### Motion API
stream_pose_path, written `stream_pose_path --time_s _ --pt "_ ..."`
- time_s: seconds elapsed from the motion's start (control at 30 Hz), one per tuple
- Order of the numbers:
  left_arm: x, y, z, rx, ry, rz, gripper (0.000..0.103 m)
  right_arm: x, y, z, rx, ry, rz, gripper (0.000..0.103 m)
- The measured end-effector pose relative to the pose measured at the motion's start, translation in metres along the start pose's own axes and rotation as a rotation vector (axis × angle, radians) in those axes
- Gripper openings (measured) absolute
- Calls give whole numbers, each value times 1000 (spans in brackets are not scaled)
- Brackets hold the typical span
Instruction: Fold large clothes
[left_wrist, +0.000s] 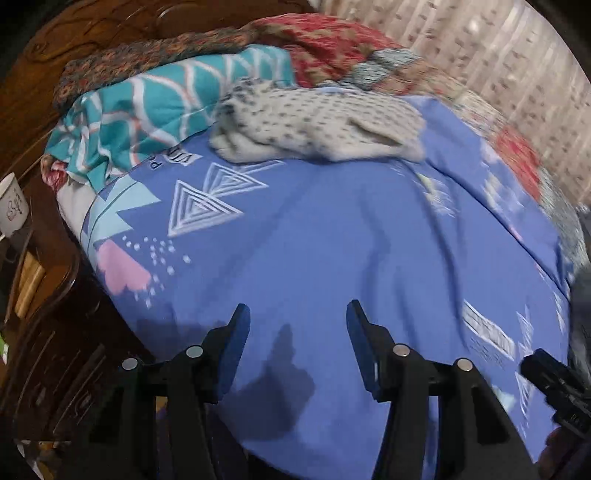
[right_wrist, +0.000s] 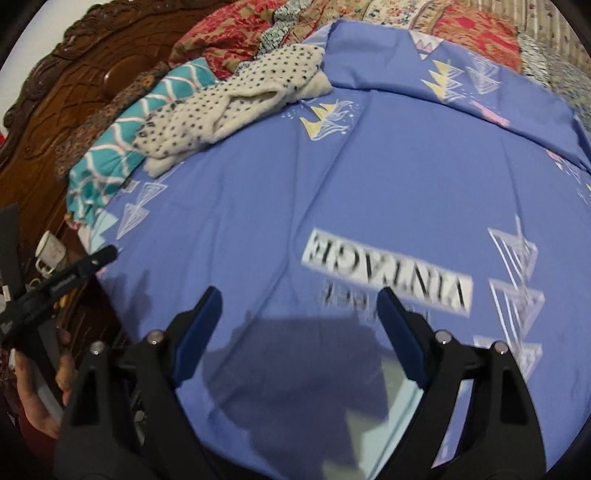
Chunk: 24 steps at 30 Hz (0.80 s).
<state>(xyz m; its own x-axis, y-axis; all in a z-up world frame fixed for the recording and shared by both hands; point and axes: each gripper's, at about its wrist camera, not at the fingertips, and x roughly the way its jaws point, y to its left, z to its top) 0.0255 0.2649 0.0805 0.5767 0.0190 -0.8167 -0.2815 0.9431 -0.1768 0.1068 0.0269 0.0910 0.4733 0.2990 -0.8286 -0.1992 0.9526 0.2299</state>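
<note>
A cream garment with dark spots (left_wrist: 317, 123) lies crumpled at the far side of a blue printed bedsheet (left_wrist: 332, 240); it also shows in the right wrist view (right_wrist: 236, 103) on the sheet (right_wrist: 295, 177). My left gripper (left_wrist: 297, 314) is open and empty above the near part of the sheet. My right gripper (right_wrist: 299, 295) is open and empty above the sheet near the "VINTAGE" print (right_wrist: 388, 273). The right gripper's tip shows at the right edge of the left wrist view (left_wrist: 554, 387); the left gripper shows at the left of the right wrist view (right_wrist: 66, 277).
A teal patterned pillow (left_wrist: 155, 110) and red floral quilts (left_wrist: 325, 48) lie behind the garment. A carved wooden headboard (right_wrist: 74, 92) stands at left. A white mug (left_wrist: 13, 206) sits on a side table at left. A patterned curtain (left_wrist: 498, 55) hangs at right.
</note>
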Motion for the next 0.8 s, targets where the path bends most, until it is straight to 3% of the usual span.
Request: stream_pose_path --time_s 0.03,0.13,0.37,0.53,0.8 --pt "-9 -7 -6 9 -13 9 75 -9 2 -8 0 -6 3 82" --pt "-38 -21 -17 38 -63 58 89 -29 8 -27 -11 -22 12 84" --pt "-96 -39 -23 78 -177 157 102 -65 9 -45 -21 -58 61 87" --pt "-125 -49 -19 108 -255 196 106 -86 7 -54 -34 -104 91 90" --pt "-140 -68 -18 150 -288 238 108 -106 -2 -58 -32 -151 86 94"
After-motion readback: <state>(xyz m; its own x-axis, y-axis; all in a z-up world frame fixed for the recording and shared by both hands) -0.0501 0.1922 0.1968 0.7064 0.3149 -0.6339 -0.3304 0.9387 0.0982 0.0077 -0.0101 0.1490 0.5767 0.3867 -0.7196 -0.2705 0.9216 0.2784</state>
